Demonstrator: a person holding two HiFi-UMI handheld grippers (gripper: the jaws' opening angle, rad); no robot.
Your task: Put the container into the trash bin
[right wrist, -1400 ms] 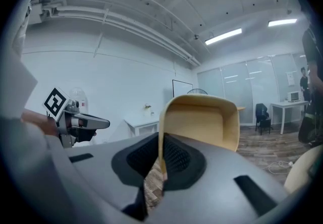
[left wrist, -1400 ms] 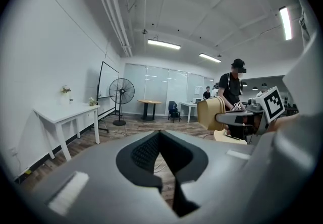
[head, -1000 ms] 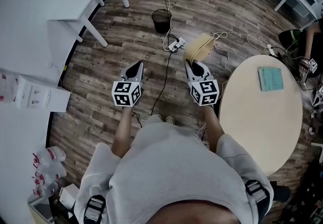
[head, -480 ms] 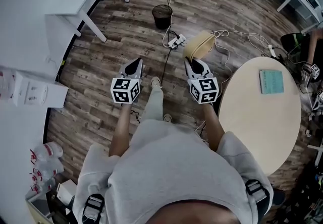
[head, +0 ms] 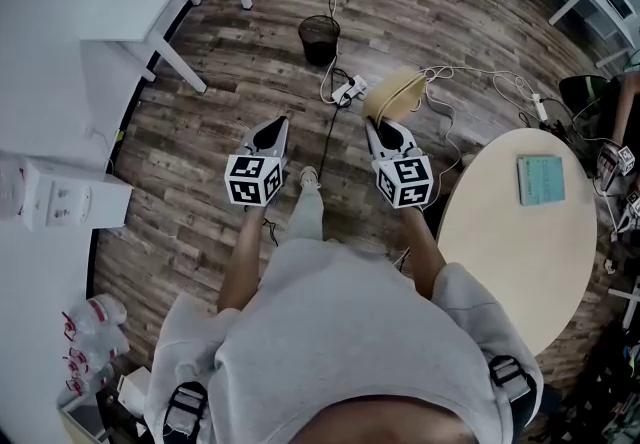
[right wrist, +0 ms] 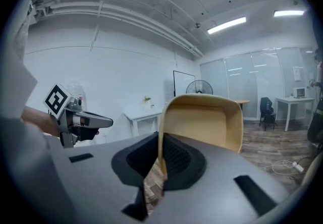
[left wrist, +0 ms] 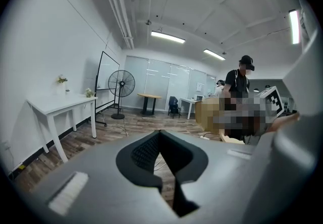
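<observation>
Right gripper [head: 385, 132]: your jaws are clamped on one wall of the tan container [head: 393, 95]. The container juts out past the fingertips, off the floor [head: 230, 82].

Left gripper [head: 270, 132]: jaws pressed together with nothing between them. It is carried beside the right gripper, and the two are apart.

The black mesh trash bin [head: 320, 38] stands on the wood floor well ahead of both grippers, roughly between their lines. A white power strip [head: 350, 88] lies on the floor just ahead of the container, on the bin side. A round tabletop [head: 520, 242] sits to the right of your right gripper.
</observation>
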